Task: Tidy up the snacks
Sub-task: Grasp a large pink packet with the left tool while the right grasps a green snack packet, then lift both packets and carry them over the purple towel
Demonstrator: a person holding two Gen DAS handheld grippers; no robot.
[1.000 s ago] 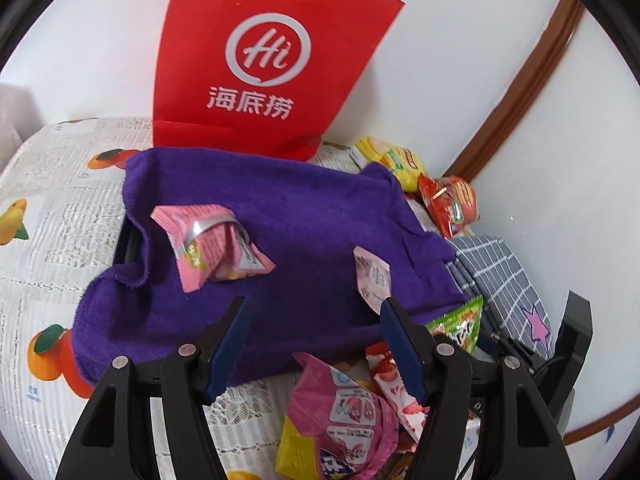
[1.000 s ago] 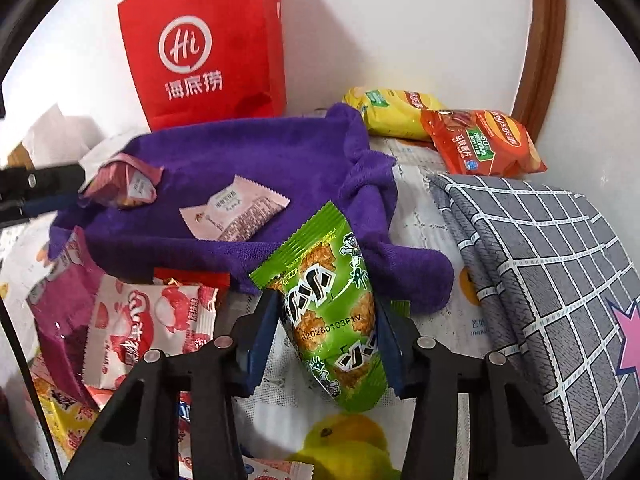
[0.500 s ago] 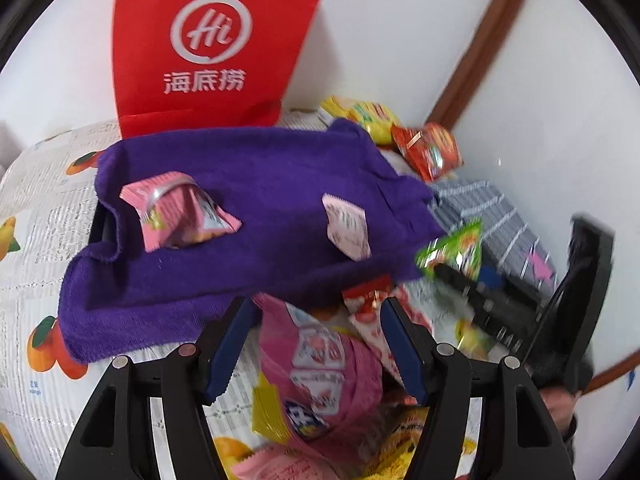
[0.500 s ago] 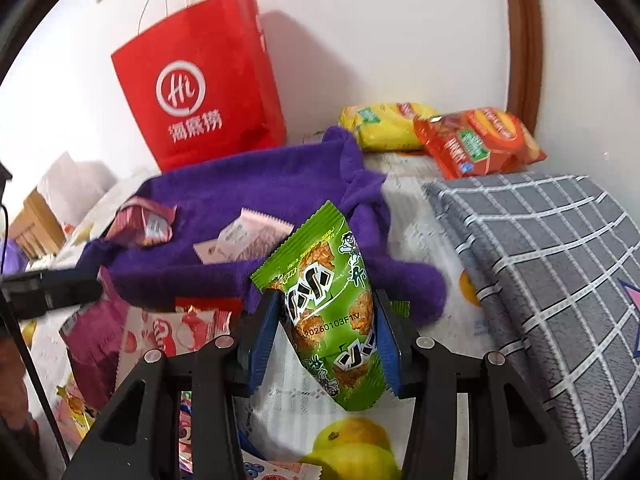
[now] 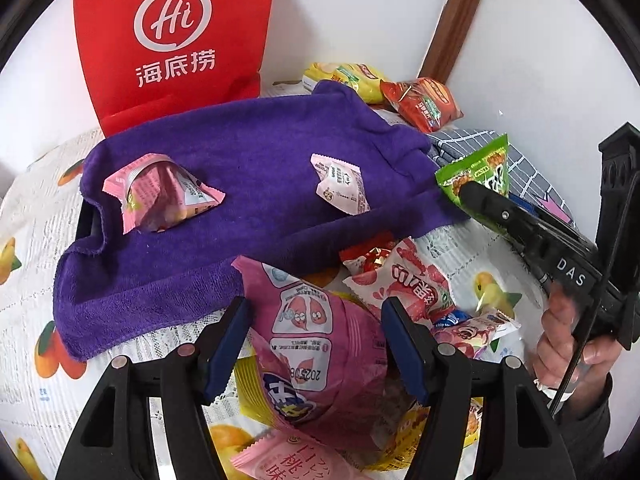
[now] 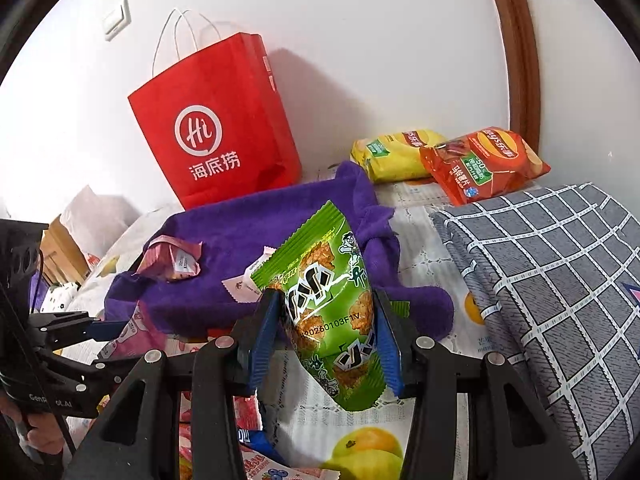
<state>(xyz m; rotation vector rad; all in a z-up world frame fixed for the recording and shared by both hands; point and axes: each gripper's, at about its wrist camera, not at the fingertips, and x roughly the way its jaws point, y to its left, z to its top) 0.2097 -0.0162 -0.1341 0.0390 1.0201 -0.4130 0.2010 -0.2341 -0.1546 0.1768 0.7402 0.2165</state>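
My left gripper (image 5: 316, 308) stands open over a heap of snacks, its blue pads on either side of a magenta snack bag (image 5: 320, 344); I cannot tell whether they touch it. My right gripper (image 6: 324, 296) is shut on a green snack packet (image 6: 328, 300), held upright above the fruit-print tablecloth (image 6: 416, 232). In the left wrist view that same green snack packet (image 5: 480, 176) shows at the right in the black gripper, with a person's hand (image 5: 568, 340) below. A purple towel (image 5: 240, 168) carries a crumpled pink packet (image 5: 160, 192) and a small pale pink packet (image 5: 340, 184).
A red paper bag (image 6: 216, 132) stands against the white wall behind the towel. A yellow chips bag (image 6: 396, 152) and a red chips bag (image 6: 484, 164) lie in the back corner. A grey checked cloth (image 6: 540, 280) covers the right side. Several loose strawberry packets (image 5: 412, 280) lie beside the magenta bag.
My left gripper has swung right and down from the towel's edge onto the snack heap, so the magenta bag now sits between its pads. The right gripper has lifted the green packet a little.
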